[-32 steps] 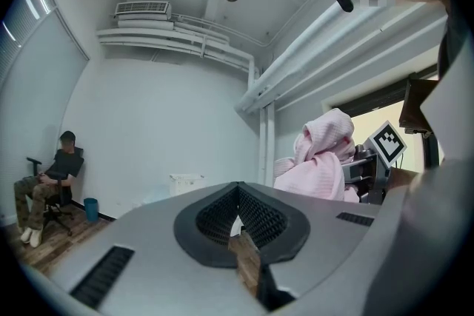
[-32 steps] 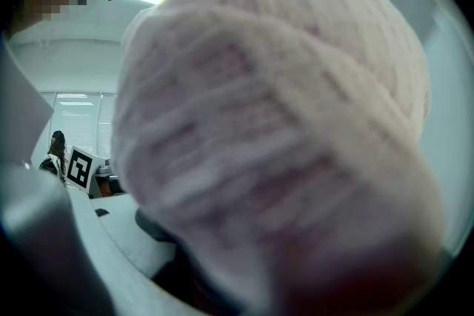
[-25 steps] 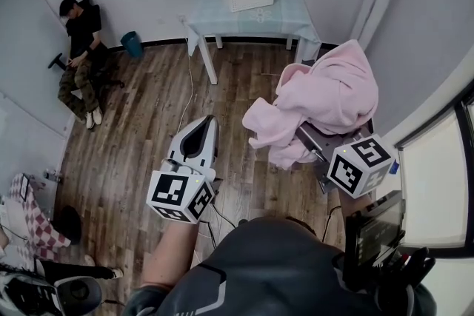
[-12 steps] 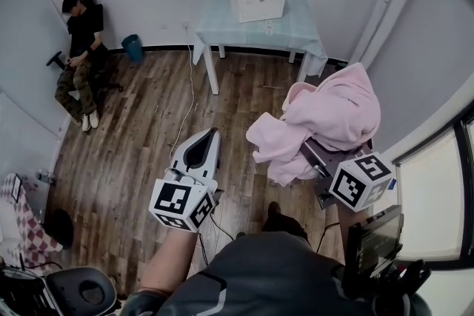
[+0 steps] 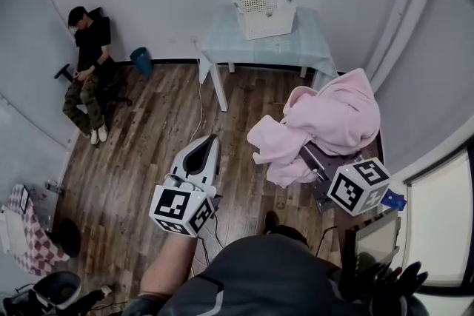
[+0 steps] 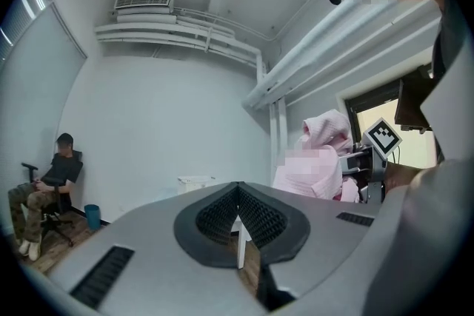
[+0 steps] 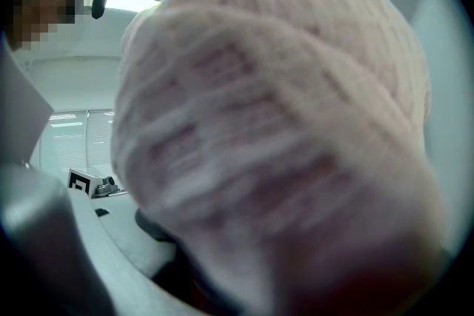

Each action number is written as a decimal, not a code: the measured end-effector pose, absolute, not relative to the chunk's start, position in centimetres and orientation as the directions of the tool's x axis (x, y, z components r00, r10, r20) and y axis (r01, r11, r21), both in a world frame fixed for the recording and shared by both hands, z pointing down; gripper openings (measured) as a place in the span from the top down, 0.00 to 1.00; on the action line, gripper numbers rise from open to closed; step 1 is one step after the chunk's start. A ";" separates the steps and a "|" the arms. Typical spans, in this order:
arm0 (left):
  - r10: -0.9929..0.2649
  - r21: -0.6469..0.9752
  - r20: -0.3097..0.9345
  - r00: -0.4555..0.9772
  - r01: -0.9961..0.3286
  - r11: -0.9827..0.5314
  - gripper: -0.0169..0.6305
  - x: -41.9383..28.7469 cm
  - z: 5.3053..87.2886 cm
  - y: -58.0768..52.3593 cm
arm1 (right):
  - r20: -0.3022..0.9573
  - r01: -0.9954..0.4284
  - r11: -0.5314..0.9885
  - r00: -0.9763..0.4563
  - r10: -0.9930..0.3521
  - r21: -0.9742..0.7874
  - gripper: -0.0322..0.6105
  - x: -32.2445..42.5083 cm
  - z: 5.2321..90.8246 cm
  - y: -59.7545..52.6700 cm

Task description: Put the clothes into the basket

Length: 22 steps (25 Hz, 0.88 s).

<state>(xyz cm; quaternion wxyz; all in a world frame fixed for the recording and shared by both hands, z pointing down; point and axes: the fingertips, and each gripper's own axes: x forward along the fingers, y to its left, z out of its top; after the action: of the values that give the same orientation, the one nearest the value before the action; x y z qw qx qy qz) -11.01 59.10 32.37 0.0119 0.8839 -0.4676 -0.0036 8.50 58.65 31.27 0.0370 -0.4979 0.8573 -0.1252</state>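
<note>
Gripping the bunched pink clothes [image 5: 329, 115] in the right gripper [image 5: 311, 159], high off the floor [image 5: 141, 137] to avoid dragging. Holding the left gripper [image 5: 207, 143] closed and empty, level alongside. Facing the basket [image 5: 264, 13] at the desk's [image 5: 296, 49] back edge, well apart.

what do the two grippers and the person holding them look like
Both have pale grey, wedge-shaped shells. The left gripper has black ribbed pads inside its tip; the right gripper shows darker grey metal from above. Each carries a white cube with black square markers. The person wears a dark grey top.
</note>
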 end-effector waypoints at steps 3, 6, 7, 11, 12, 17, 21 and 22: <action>-0.839 0.028 0.023 0.544 -0.839 -0.543 0.96 -6.0 31.8 48.7 | 0.076 -0.829 0.492 -0.527 -0.846 -0.267 0.38 13.3 31.2 47.7; -0.850 0.018 0.049 0.525 -0.851 -0.525 0.96 -1.0 32.0 40.3 | 0.085 -0.810 0.512 -0.554 -0.828 -0.284 0.38 18.0 31.8 39.1; -0.852 0.016 0.054 0.521 -0.853 -0.521 0.96 -0.5 31.9 39.4 | 0.084 -0.807 0.516 -0.558 -0.825 -0.287 0.38 18.5 31.8 38.2; -0.849 0.015 0.059 0.525 -0.851 -0.525 0.96 -0.7 31.5 39.5 | 0.082 -0.807 0.515 -0.557 -0.826 -0.288 0.38 18.2 31.4 38.6; -0.848 0.012 0.059 0.527 -0.850 -0.527 0.96 -0.8 31.4 39.7 | 0.081 -0.808 0.515 -0.556 -0.827 -0.287 0.38 18.2 31.3 38.8; -0.848 0.000 0.061 0.526 -0.850 -0.527 0.96 -1.3 30.9 39.8 | 0.068 -0.814 0.506 -0.544 -0.836 -0.284 0.38 18.2 30.9 38.9; -0.841 -0.024 0.065 0.538 -0.841 -0.540 0.96 -1.2 30.7 40.2 | 0.054 -0.815 0.504 -0.539 -0.841 -0.284 0.38 18.2 30.7 39.1; -0.839 -0.025 0.061 0.541 -0.839 -0.543 0.96 -1.1 30.6 40.2 | 0.050 -0.817 0.502 -0.535 -0.843 -0.283 0.38 18.3 30.7 39.1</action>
<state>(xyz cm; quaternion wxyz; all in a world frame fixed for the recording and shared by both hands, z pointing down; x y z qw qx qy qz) -1.10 40.21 30.65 0.0036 0.8779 -0.4778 0.0329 18.27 39.15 30.66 0.0473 -0.4799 0.8652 -0.1374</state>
